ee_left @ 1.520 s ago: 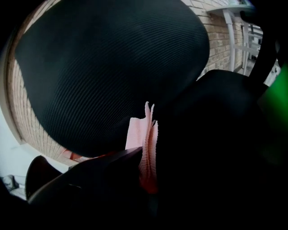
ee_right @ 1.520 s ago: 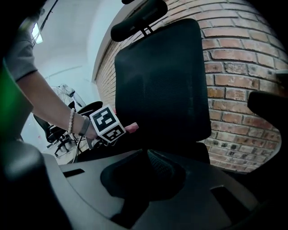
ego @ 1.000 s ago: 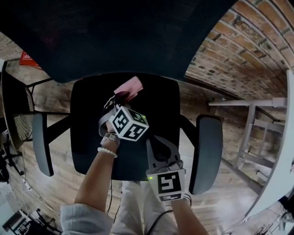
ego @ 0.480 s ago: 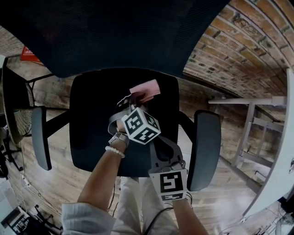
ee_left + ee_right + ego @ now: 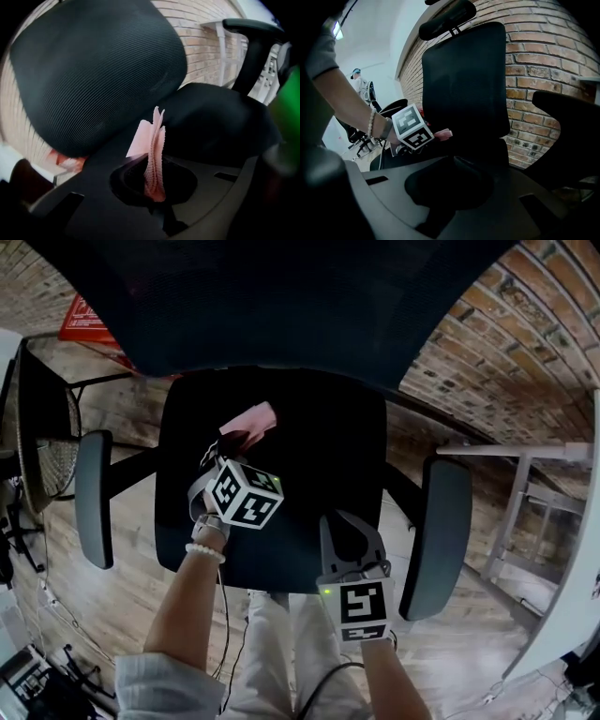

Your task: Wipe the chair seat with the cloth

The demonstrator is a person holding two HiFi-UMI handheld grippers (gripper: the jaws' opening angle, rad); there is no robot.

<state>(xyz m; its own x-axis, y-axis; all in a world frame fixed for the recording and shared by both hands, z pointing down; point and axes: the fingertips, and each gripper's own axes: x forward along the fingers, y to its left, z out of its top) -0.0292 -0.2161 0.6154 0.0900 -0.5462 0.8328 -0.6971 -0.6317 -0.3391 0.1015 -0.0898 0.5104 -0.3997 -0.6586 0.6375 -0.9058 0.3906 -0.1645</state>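
Note:
A pink cloth [image 5: 249,419] lies against the black chair seat [image 5: 309,456], left of its middle and near the backrest [image 5: 281,306]. My left gripper [image 5: 232,440] is shut on the cloth's near end, its marker cube just behind. In the left gripper view the cloth [image 5: 152,150] stands folded and upright between the jaws of the left gripper [image 5: 153,193], with the backrest [image 5: 93,70] ahead. My right gripper [image 5: 349,523] hovers over the seat's front right part, shut and holding nothing. In the right gripper view the right gripper [image 5: 452,161] faces the backrest [image 5: 464,79], and the cloth [image 5: 443,134] shows beyond the cube.
Grey armrests flank the seat at left [image 5: 93,498] and right [image 5: 437,532]. A brick wall [image 5: 506,343] runs behind, with a white table frame [image 5: 525,488] at right. A red object [image 5: 86,319] and a dark stand [image 5: 37,442] sit at left on the wooden floor.
The left gripper swept the cloth to the right across the seat, then back to the left. The right gripper stayed near the seat's front right.

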